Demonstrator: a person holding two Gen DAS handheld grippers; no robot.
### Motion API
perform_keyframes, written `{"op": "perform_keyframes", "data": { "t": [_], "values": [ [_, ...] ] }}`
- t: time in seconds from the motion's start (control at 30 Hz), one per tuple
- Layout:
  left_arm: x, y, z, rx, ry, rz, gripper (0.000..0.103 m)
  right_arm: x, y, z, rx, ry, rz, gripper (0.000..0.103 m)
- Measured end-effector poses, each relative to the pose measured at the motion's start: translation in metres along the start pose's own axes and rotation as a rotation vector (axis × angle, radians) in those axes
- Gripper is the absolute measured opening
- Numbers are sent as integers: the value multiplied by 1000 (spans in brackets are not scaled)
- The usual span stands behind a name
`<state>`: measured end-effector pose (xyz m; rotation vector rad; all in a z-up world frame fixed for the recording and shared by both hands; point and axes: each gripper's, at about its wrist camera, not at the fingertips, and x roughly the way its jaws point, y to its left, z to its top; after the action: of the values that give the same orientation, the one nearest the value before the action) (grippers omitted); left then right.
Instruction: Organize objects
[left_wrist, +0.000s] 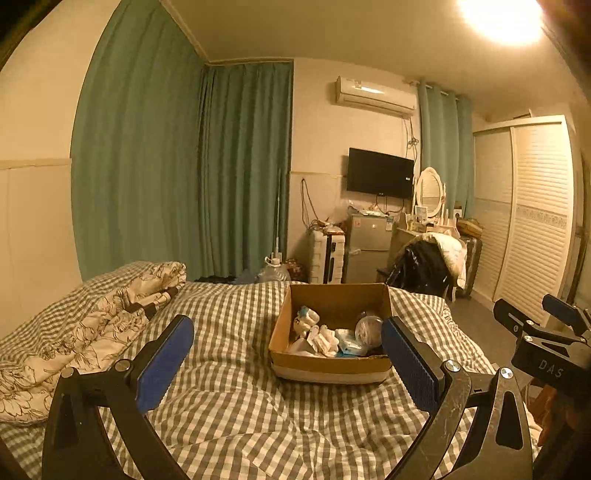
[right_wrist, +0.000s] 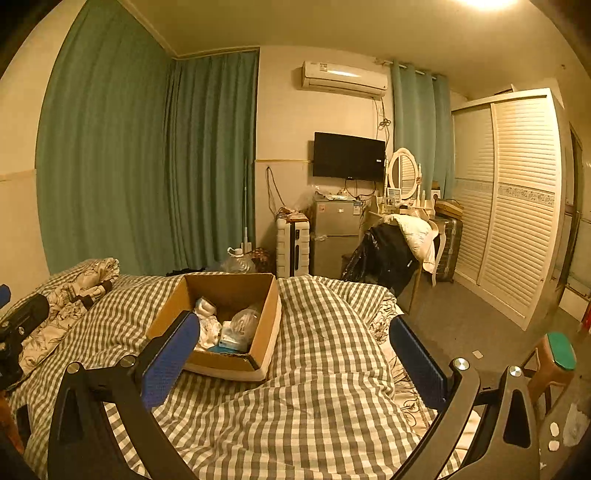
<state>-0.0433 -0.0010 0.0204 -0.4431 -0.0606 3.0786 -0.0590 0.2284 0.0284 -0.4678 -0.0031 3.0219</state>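
A: Going left to right, what is lying on the bed (left_wrist: 236, 406)?

B: A floral quilt (left_wrist: 92, 325) is bunching along the left edge, and the cardboard box (left_wrist: 328, 363) is sitting toward the far right side, holding white packets (left_wrist: 321, 338) and a clear bag (left_wrist: 369, 328).

A: What could be going wrong from here?

B: The bedding is looking soft and rumpled; pressing on one box wall is likely tipping it or spilling the packets.

A: And the grippers?

B: The left gripper (left_wrist: 288, 358) is hovering with jaws spread wide, holding nothing. The right gripper (right_wrist: 295, 358) is doing the same, wide open and touching nothing.
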Motion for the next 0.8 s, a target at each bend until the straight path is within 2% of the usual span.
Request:
{"op": "perform_keyframes", "data": {
  "t": [0.8],
  "values": [
    [0,2,-4,8,35,17,103,-4,9,-2,-23,6,14,103]
  ]
}}
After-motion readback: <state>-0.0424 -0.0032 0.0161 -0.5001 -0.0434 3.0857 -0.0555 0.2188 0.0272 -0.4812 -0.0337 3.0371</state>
